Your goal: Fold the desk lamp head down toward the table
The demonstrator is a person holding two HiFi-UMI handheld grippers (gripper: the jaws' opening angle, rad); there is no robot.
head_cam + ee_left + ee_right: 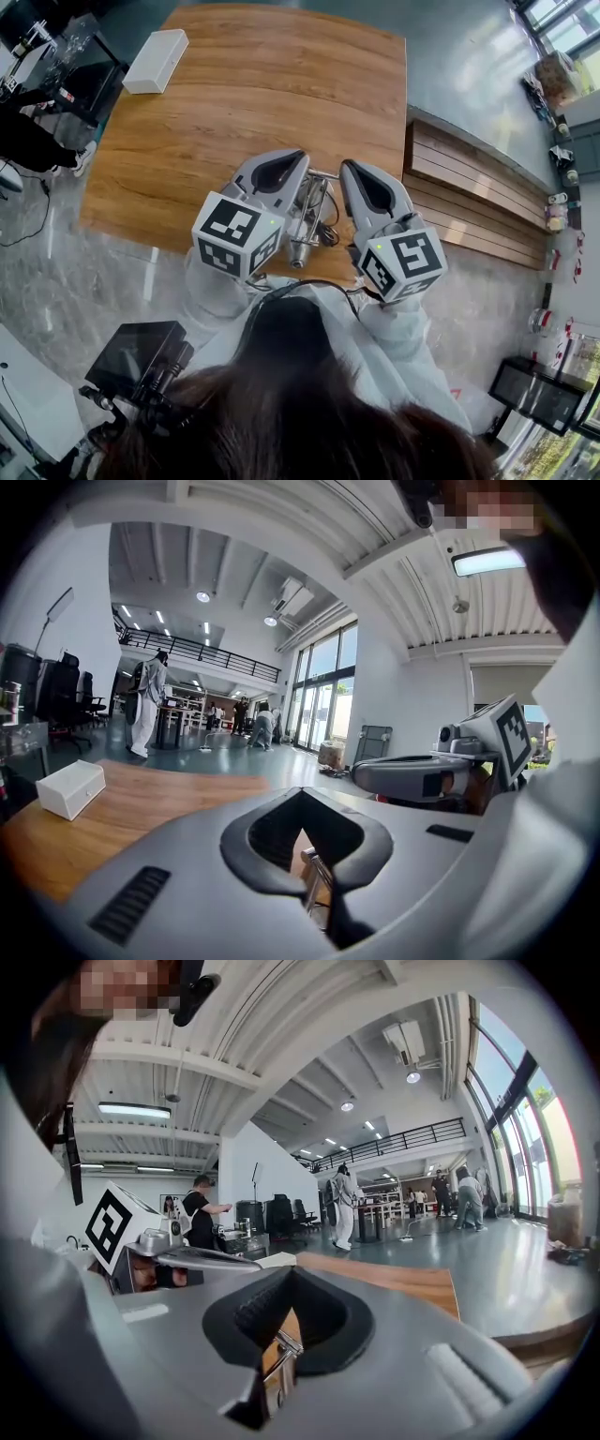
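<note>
Both pairs of fingers are clenched on nothing. The left gripper (298, 156) has its tips pressed together, and so has the right gripper (348, 167) just beside it. Through the dark-lined gap behind each set of tips shows bare metal of the desk lamp (309, 221). It sits low between the two grippers, just under their fingers, and neither holds it. Whether any finger brushes it I cannot tell. The lamp is at the near edge of the wooden bench (253, 103), with a dark cable (331, 228) curling on the side nearer the right fingers. Well beyond the fingertips, at the bench's far left corner, lies a white box (155, 61). Behind the grippers are the person's pale sleeves (216, 291).
</note>
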